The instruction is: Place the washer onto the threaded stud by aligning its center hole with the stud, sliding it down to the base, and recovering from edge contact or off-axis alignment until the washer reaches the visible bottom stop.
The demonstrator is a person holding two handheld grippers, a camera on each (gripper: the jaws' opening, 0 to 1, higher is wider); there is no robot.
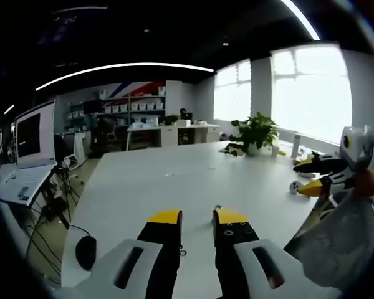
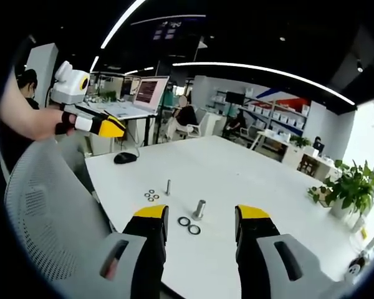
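Note:
On the white table (image 2: 237,168) a thin threaded stud (image 2: 168,187) stands upright, with a thicker metal post (image 2: 200,208) nearer to me. Two dark washers (image 2: 189,225) lie flat by the post, and several small washers (image 2: 151,195) lie left of the thin stud. My right gripper (image 2: 202,215) hovers open above the near table edge, holding nothing, just short of the post. My left gripper (image 1: 197,218) is open and empty over bare tabletop. In the right gripper view the left gripper (image 2: 112,128) is held high at the upper left. In the left gripper view the right gripper (image 1: 306,176) stands open at the right.
A grey mesh chair (image 2: 43,205) stands by the near table edge. A black mouse (image 2: 124,157) lies at a table corner. A potted plant (image 1: 255,132) and a bottle (image 1: 296,146) stand at the window end. A laptop (image 1: 25,162) sits on a stand beside the table.

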